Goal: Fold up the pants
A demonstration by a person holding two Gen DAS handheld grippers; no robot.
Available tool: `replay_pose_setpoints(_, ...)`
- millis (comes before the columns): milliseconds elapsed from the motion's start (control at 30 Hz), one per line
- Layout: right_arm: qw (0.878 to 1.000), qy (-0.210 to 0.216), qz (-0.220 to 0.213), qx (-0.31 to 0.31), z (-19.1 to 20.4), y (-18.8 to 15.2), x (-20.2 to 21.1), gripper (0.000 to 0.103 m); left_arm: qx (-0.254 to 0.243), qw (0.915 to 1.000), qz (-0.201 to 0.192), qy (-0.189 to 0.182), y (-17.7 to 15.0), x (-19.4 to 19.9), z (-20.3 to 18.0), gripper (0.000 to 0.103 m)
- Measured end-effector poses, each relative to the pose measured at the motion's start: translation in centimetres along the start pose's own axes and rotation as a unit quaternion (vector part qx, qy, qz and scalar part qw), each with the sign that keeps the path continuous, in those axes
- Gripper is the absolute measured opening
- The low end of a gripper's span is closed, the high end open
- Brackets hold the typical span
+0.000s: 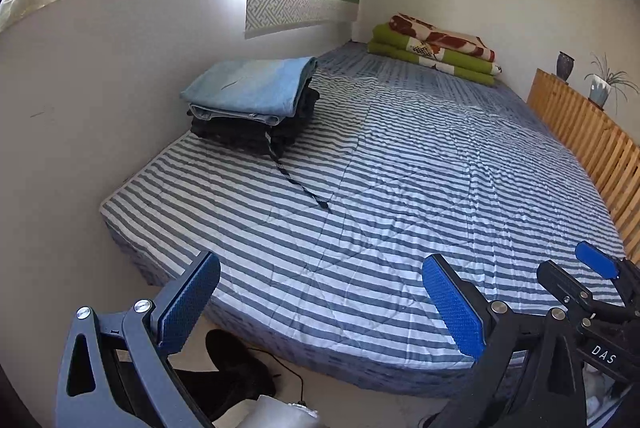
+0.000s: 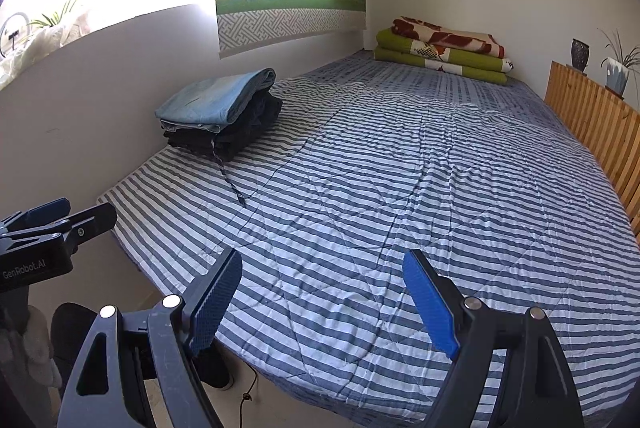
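A stack of folded pants lies on the bed against the left wall, light blue jeans on top and black pants beneath. A patterned drawstring trails from the stack onto the striped cover. My left gripper stands open above the near edge of the bed with nothing between its blue pads. My right gripper is open too and holds nothing; it shows at the right edge of the left wrist view. Both are far from the stack.
The blue and white striped bed cover fills most of both views. Folded green and red blankets lie at the far corner. A slatted wooden headboard runs along the right, with a vase and a plant above. A black shoe and cable lie on the floor.
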State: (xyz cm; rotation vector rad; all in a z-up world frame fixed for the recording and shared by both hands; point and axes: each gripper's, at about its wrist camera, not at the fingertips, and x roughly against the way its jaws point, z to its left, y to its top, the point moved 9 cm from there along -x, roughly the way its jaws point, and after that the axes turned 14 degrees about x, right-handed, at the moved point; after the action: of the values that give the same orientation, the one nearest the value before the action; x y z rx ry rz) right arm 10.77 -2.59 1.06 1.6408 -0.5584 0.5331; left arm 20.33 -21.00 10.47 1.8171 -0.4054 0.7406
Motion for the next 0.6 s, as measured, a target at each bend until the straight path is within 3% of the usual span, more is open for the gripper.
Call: replay_pose_setpoints(600, 1.0, -0.008, 0.004, 0.006, -0.2, -0.5, -0.3, 0.079, -0.007, 1.0, 0.001, -0.001, -0.3, -1.7, -0.5, 0.102)
